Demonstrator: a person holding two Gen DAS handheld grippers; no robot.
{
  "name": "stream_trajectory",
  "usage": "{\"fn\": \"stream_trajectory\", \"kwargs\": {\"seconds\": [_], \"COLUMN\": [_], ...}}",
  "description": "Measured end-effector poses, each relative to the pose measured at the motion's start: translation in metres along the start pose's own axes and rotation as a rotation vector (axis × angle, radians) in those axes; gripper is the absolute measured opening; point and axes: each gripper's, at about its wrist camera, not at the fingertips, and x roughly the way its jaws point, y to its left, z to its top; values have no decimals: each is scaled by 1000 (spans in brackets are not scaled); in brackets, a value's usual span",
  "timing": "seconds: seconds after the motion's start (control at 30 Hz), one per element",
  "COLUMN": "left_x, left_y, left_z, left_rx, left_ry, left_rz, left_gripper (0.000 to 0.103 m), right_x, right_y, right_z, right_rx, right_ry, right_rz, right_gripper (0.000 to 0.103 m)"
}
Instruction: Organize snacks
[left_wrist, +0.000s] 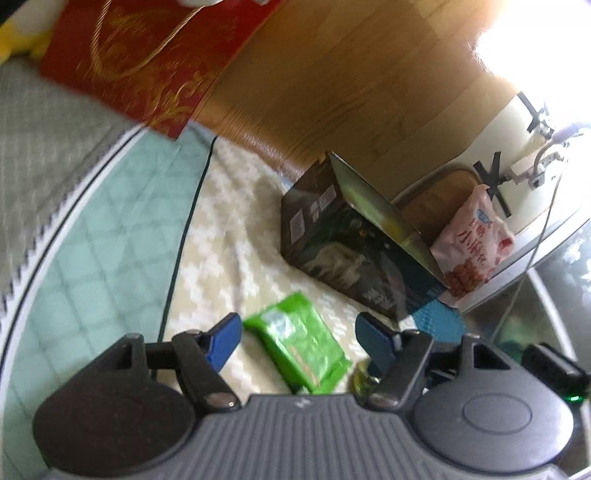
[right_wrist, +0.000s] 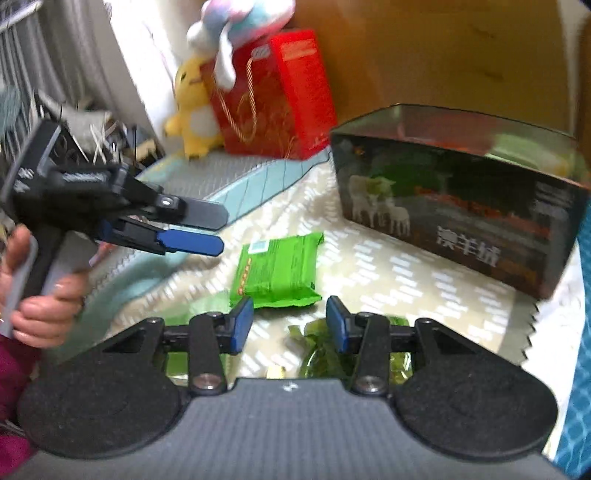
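Tilting both grippers down with jaws parted and empty, I hover my left gripper (left_wrist: 297, 338) and right gripper (right_wrist: 290, 321) over the green packet (right_wrist: 277, 273); only the left wrist view shows the pink snack bag (left_wrist: 472, 243).

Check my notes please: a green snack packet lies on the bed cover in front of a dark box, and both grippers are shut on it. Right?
Not quite. The green packet lies in front of the dark box, but the left gripper and right gripper are open and hold nothing, as both wrist views show.
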Motion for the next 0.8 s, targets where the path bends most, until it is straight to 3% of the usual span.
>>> {"fn": "stream_trajectory", "kwargs": {"seconds": [0.17, 0.27, 0.37, 0.6, 0.8], "left_x": [21, 28, 26, 8, 31], "left_y": [2, -11, -16, -46, -95], "left_z": [-10, -13, -10, 10, 56], "left_rx": [-31, 13, 22, 82, 189], "left_ry": [61, 47, 31, -57, -112], "left_rz": [-42, -25, -34, -105, -139], "left_gripper": [66, 65, 65, 65, 65], "right_x": [19, 12, 5, -26, -37], "right_y": [5, 8, 7, 11, -17], "right_z": [5, 5, 3, 23, 59], "right_rx": [-84, -107, -70, -76, -32], "right_ry": [4, -12, -36, -226, -362], "right_rz": [-5, -44, -27, -84, -208], "right_gripper": [47, 34, 23, 21, 21]}}
